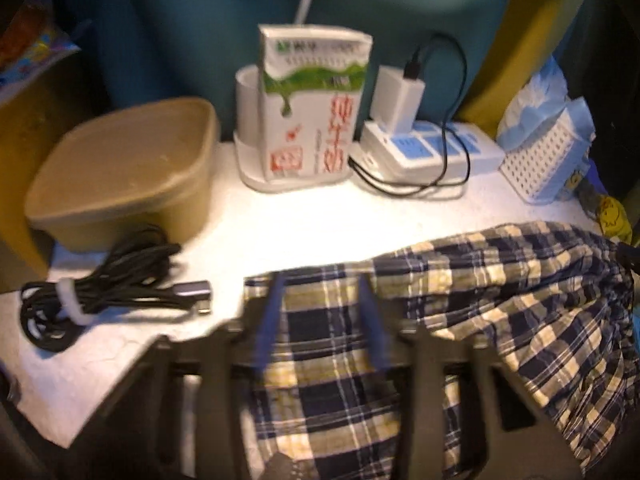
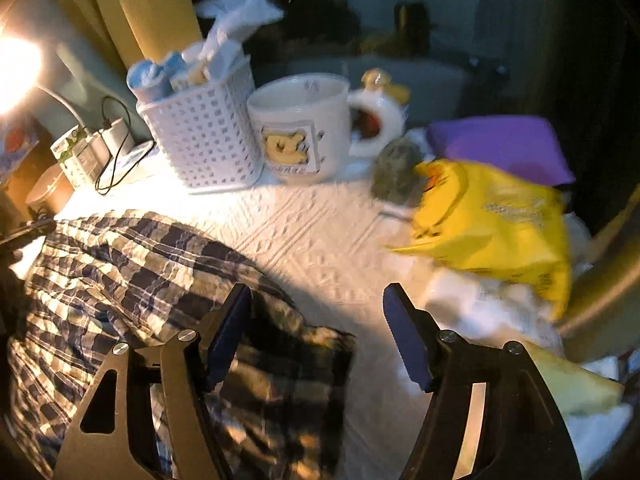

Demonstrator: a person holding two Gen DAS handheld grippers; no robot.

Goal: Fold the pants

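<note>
left wrist view: the plaid pants [image 1: 460, 320] lie bunched on the white table cover [image 1: 300, 232], toward its near edge, with a loose ridge of cloth along the far side and the rest spilling toward the camera. the left gripper [image 1: 322, 320] stands over the near-left part of the garment. its blue fingers [image 1: 272, 316] are parted to a moderate gap, and plaid cloth shows between and beneath them; the pads do not appear to press on it, so this tool reads as released. blur hides whether the tips brush the fabric.

right wrist view: the right gripper [image 2: 316, 336] is spread wide. its left-hand finger [image 2: 228, 332] sits over the dark, shadowed edge of the pants [image 2: 132, 264]; the other finger hangs above bare cover. nothing is clamped. whether the finger touches cloth cannot be told.

step in hand, by judgement: neither tool holds the garment, which is still crumpled and not squared, so this is a regrasp between folds, or the approach to a first one.

next move, by judgement: each tool needs an edge or corner of the pants seated between its pads before closing. the cable bundle [image 1: 100, 300] and the yellow bag [image 2: 492, 220] lie near and should stay clear of the sweep.
</note>
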